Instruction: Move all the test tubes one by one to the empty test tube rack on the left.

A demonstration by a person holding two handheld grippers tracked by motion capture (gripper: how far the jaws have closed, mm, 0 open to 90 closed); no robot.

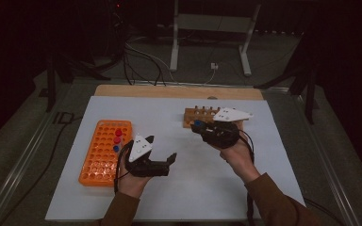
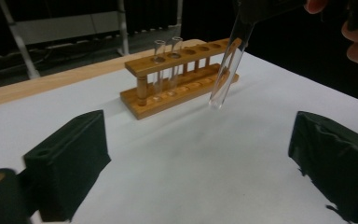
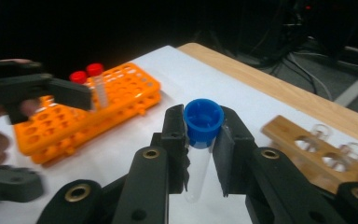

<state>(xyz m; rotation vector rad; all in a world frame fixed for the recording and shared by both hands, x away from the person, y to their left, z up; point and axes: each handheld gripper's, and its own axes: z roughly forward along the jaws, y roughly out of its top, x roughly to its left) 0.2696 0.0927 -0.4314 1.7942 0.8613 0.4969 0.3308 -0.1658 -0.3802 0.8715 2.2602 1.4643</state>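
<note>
On the white surface (image 1: 264, 141): two racks, well apart, an orange rack (image 1: 104, 151) at the left and a wooden rack (image 1: 202, 116) farther back at the right.
Right hand-held gripper (image 3: 204, 140): pressed onto a clear tube with a blue cap (image 3: 203, 122), pinching it just under the cap.
Tube's place: in the air in front of the wooden rack, tilted, its round bottom above the sheet and not yet over a hole (the left gripper view shows this best).
Left hand-held gripper (image 1: 156, 153): spread wide with nothing between the jaws, near the orange rack's right edge.
Done so far, judging by how things lie: two clear tubes (image 2: 167, 65) stand in the wooden rack's end holes, and a third is on its way.
Left to do: seat the carried tube in a free hole; red-capped tubes (image 3: 89, 81) and a blue-capped one (image 1: 116, 148) wait in the orange rack.
</note>
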